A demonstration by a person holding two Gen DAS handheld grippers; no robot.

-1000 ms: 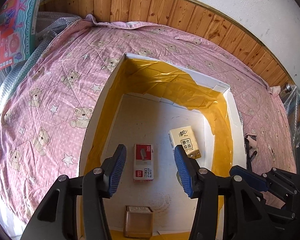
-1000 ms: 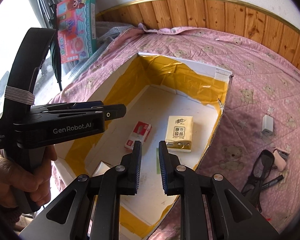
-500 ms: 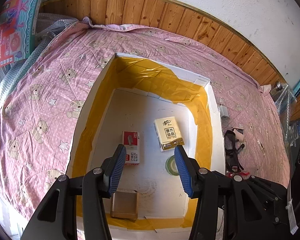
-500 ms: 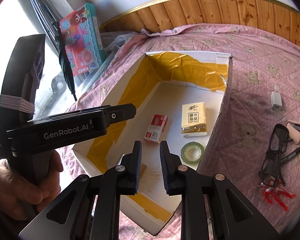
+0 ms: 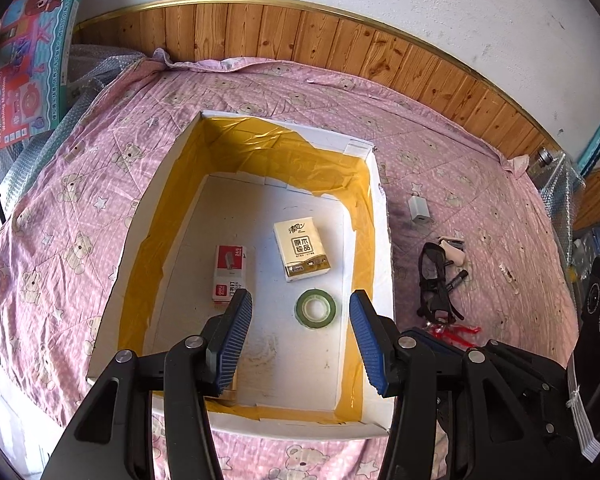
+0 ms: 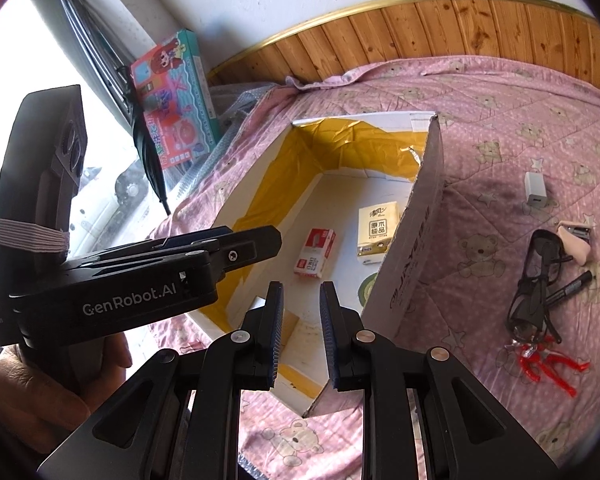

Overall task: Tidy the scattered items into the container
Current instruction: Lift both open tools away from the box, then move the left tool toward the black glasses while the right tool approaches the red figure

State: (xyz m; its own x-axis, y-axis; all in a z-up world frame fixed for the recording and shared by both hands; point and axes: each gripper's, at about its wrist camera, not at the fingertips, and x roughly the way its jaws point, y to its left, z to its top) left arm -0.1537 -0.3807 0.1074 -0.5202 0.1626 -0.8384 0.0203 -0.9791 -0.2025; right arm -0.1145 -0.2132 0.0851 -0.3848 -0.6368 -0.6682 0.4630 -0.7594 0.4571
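From the left wrist, the left gripper (image 5: 300,344) hung wide and empty over the box (image 5: 384,264); inside, the tissue pack (image 5: 301,249) lay flat, its long axis pointing to the far wall.

From the right wrist, the right gripper (image 6: 300,336) stood narrow, holding nothing; glasses (image 6: 534,280) lay lengthwise on the bedspread (image 6: 500,112) beside the box.
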